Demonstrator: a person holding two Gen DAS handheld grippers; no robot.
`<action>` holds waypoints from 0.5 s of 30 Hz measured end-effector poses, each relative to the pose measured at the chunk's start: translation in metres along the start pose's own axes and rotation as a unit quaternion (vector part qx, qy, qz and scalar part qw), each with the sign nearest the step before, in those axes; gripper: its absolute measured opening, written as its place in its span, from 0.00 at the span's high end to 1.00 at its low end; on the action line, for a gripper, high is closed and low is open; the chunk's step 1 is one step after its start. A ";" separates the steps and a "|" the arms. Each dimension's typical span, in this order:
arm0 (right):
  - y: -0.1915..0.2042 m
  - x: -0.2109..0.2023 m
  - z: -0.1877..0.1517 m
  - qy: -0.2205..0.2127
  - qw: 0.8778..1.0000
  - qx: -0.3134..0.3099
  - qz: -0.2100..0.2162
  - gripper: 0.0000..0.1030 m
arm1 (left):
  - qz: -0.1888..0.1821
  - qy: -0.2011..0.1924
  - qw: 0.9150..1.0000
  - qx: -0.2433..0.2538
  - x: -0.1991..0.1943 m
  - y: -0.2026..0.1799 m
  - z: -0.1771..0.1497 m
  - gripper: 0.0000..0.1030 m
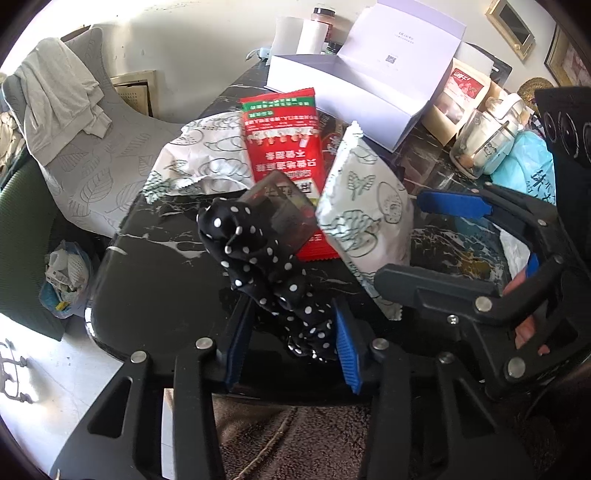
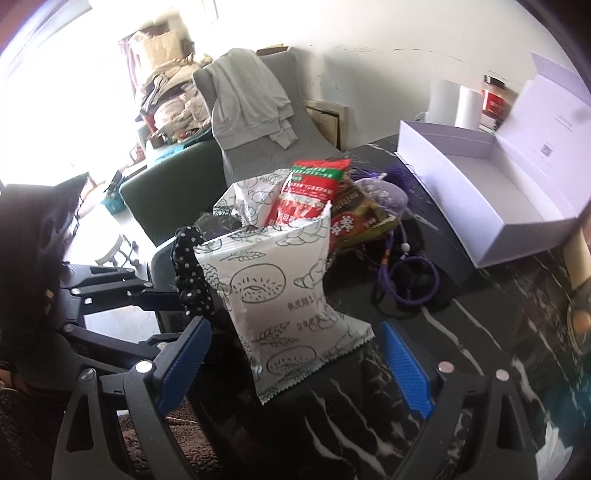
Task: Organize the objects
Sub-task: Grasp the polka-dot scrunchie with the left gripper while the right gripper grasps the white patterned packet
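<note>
A black polka-dot fabric band (image 1: 258,254) lies on the dark marble table (image 1: 155,288), one end between the blue pads of my left gripper (image 1: 291,347). The right pad touches it and a gap shows at the left pad. A smoky clear plastic piece (image 1: 288,218) rests on the band's far end. My right gripper (image 2: 295,365) stands wide open around a white snack packet (image 2: 280,295) printed with bread drawings. In the left wrist view, that right gripper (image 1: 400,238) straddles the same white snack packet (image 1: 365,221). Behind lie a red packet (image 1: 280,147) and an open white box (image 1: 354,92).
A second white packet (image 1: 199,155), a brown packet (image 2: 351,221) and purple hair ties (image 2: 406,273) lie nearby. A glass jar (image 1: 484,144), a blue bag (image 1: 528,162) and paper rolls (image 1: 295,33) crowd the far side. A chair with a grey garment (image 1: 59,92) stands past the table's left edge.
</note>
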State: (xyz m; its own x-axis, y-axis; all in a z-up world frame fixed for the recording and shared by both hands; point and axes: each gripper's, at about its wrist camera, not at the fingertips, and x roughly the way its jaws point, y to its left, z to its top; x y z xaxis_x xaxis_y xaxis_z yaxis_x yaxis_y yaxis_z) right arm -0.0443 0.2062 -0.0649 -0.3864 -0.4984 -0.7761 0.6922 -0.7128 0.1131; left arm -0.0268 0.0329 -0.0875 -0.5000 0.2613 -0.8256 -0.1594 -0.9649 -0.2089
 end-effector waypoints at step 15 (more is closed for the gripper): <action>0.009 0.010 0.000 -0.002 0.999 -0.049 0.019 0.46 | 0.004 -0.007 1.000 -0.017 -0.004 0.013 -0.002 0.77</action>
State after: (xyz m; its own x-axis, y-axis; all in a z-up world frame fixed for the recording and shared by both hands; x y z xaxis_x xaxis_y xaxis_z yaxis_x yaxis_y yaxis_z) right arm -0.0421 0.1951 -0.0714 -0.3612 -0.5262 -0.7698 0.7628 -0.6416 0.0806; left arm -0.0250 0.0189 -0.0878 -0.5135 0.2542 -0.8196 -0.1265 -0.9671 -0.2206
